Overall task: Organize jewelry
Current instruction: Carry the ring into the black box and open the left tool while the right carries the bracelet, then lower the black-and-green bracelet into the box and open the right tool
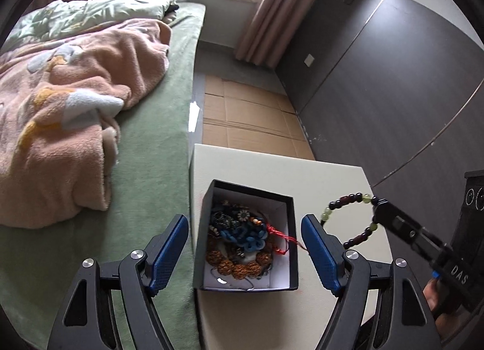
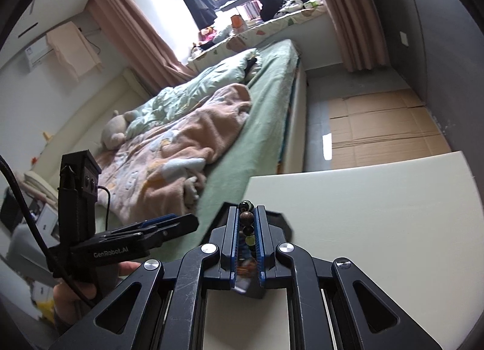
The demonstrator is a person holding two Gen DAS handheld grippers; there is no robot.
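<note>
A black jewelry box (image 1: 289, 244) with a white lining stands open on the white table (image 1: 302, 168). It holds brown beads, a blue knotted piece (image 1: 246, 236) and a red cord. My left gripper (image 1: 245, 229) is open, its blue pads on either side of the box, not touching it. My right gripper (image 2: 246, 223) is shut on a beaded bracelet (image 1: 351, 220) of dark red and pale green beads. It holds the bracelet in the air to the right of the box. In the right wrist view the bracelet (image 2: 246, 218) sits between the fingers and the box is mostly hidden behind them.
A bed with a green sheet (image 1: 157, 168) and a pink blanket (image 1: 60, 126) lies left of the table. Flattened cardboard (image 1: 251, 117) covers the floor beyond the table. A dark wardrobe wall (image 1: 378, 77) stands on the right.
</note>
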